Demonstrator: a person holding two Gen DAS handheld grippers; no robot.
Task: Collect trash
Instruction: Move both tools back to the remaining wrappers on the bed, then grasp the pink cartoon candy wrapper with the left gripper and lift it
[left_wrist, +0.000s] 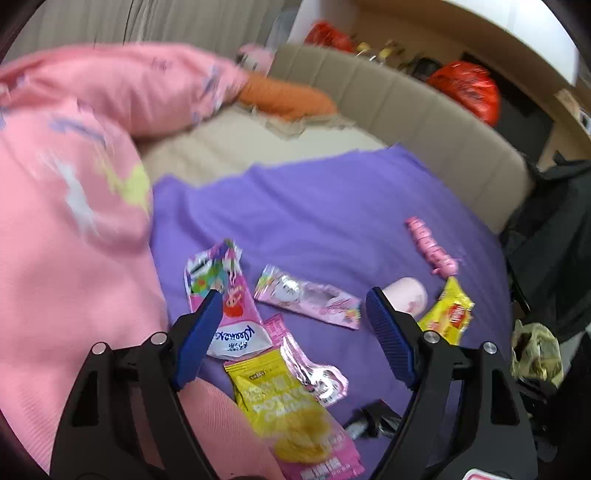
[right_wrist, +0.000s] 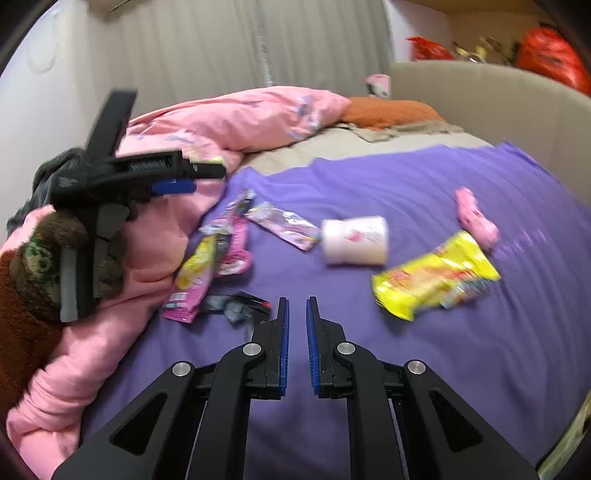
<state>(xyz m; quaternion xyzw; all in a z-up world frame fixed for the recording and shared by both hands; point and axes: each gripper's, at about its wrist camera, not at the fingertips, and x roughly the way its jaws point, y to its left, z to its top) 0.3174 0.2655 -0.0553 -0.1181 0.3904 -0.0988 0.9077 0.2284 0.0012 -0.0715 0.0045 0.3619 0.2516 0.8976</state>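
Snack wrappers lie scattered on a purple blanket (left_wrist: 314, 218). My left gripper (left_wrist: 293, 299) is open and empty, hovering above a pink wrapper (left_wrist: 221, 295), a silver-pink wrapper (left_wrist: 306, 301) and a yellow potato-chip bag (left_wrist: 291, 410). A white-pink cup (left_wrist: 406, 295) lies on its side by the right finger. My right gripper (right_wrist: 297, 301) has its jaws nearly closed with a narrow gap and holds nothing, low over the blanket (right_wrist: 369, 369). Ahead of it lie the cup (right_wrist: 354, 240), a yellow bag (right_wrist: 436, 275), a pink wrapper (right_wrist: 474, 216) and a dark wrapper (right_wrist: 236, 301). The left gripper (right_wrist: 181, 177) shows at left.
A pink duvet (left_wrist: 74, 184) is piled at the left of the bed. An orange pillow (left_wrist: 288, 98) lies near the beige padded bed frame (left_wrist: 424, 110). Red bags (left_wrist: 469, 88) sit beyond the frame. A dark bag (left_wrist: 554, 229) hangs at the right edge.
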